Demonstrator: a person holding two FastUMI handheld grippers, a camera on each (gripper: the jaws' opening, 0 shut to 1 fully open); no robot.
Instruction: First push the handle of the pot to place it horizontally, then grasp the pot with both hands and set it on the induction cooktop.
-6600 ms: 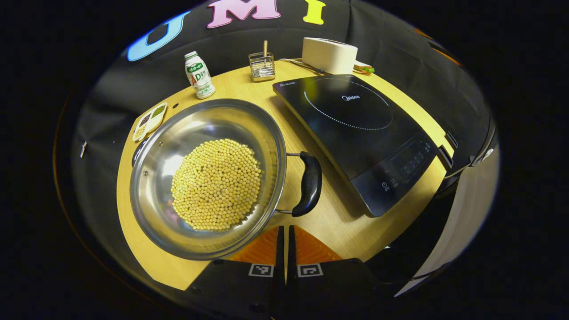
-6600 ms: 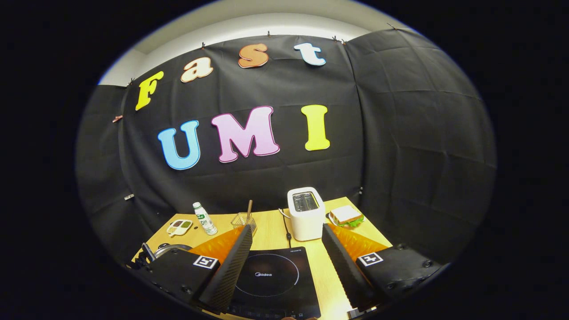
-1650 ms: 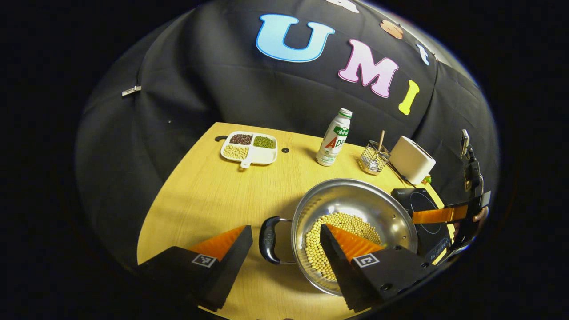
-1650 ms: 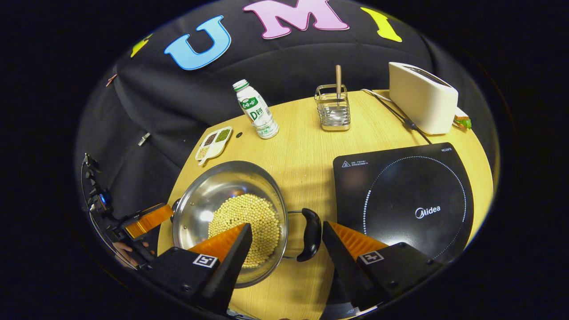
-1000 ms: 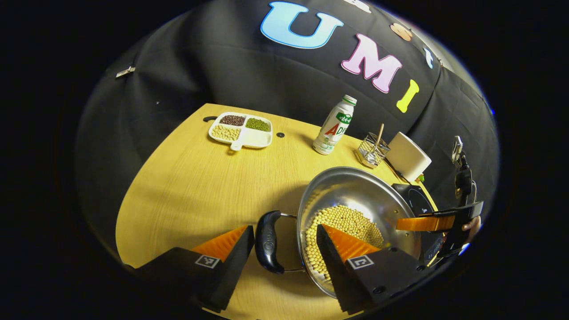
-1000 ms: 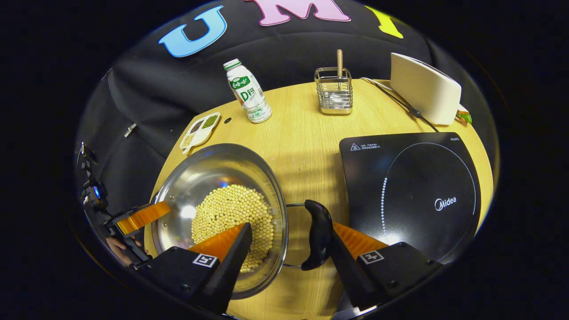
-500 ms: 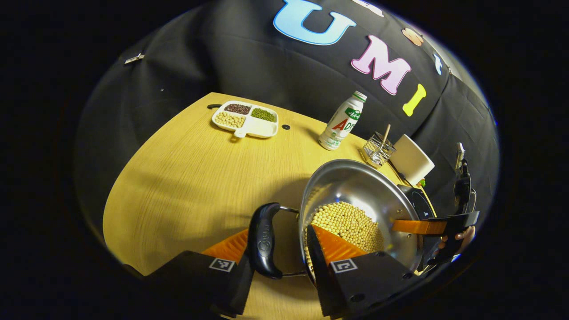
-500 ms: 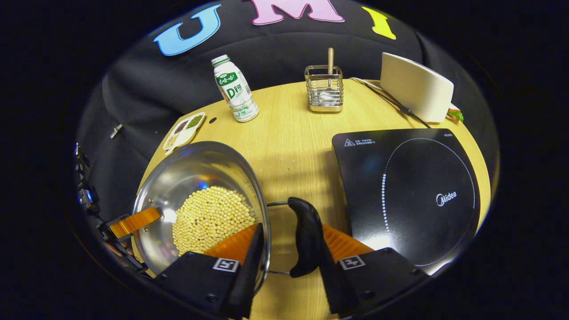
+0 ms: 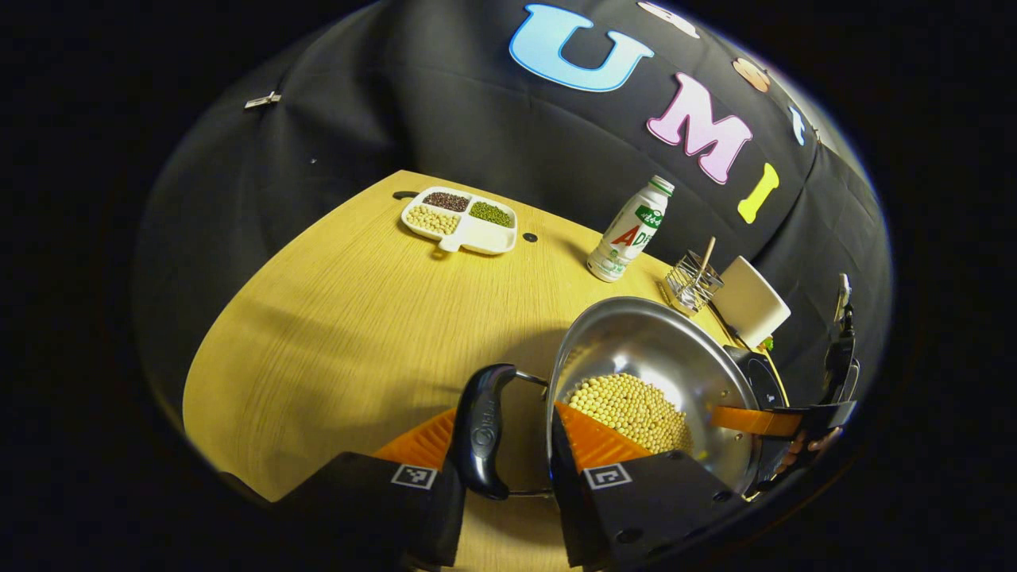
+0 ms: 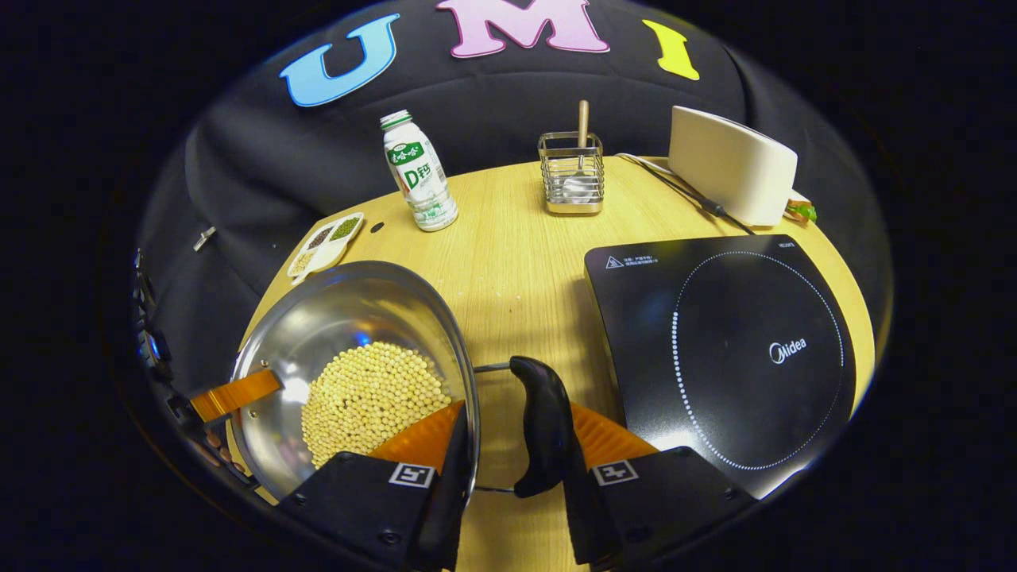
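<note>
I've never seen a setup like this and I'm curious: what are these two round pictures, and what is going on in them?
There is no robot here. A person holds a two-finger gripper in each hand, and a fisheye camera rides on each one. The left gripper view looks along the left gripper, whose fingers sit either side of the steel pot's left handle and rim. The right gripper view shows the right gripper placed likewise at the right handle. I cannot tell whether either presses yet. The pot holds pale beans. On the wooden table are an induction cooktop, a bottle, a wire holder, a toaster and a divided dish.
</note>
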